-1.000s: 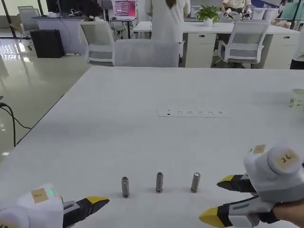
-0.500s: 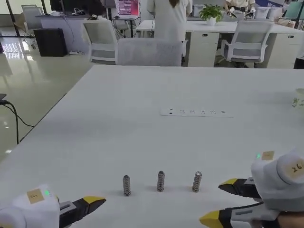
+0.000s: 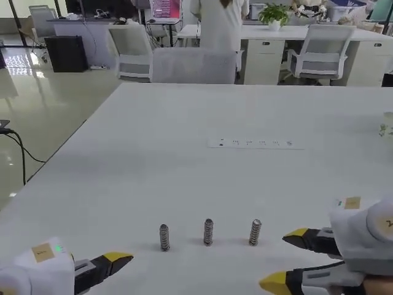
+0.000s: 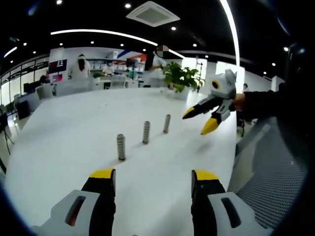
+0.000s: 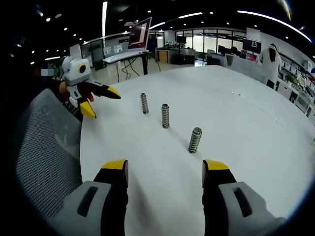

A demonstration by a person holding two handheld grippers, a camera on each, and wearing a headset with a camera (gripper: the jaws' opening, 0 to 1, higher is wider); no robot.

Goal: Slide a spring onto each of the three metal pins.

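Observation:
Three upright metal pins stand in a row near the front of the white table (image 3: 184, 160), each with a spring around it: left pin (image 3: 164, 237), middle pin (image 3: 208, 232), right pin (image 3: 255, 232). My left gripper (image 3: 116, 261) sits open at the lower left, short of the left pin (image 4: 120, 146), holding nothing. At the lower right my right gripper (image 3: 285, 258) is open and empty, just right of the right pin (image 5: 195, 139). The left gripper view has the right gripper (image 4: 203, 118) beyond the row; the right gripper view has the left gripper (image 5: 101, 101) past the far pin (image 5: 144, 103).
A white power strip (image 3: 255, 144) lies flat mid-table behind the pins. Office chairs (image 3: 191, 65) stand at the far edge, with desks, a plant and a standing person beyond. A grey mesh chair back (image 5: 47, 147) is close beside the table's near edge.
My right gripper has drawn back toward the lower right, away from the right pin. The left gripper has slipped slightly lower. The pins have not moved; the head camera shifted a little.

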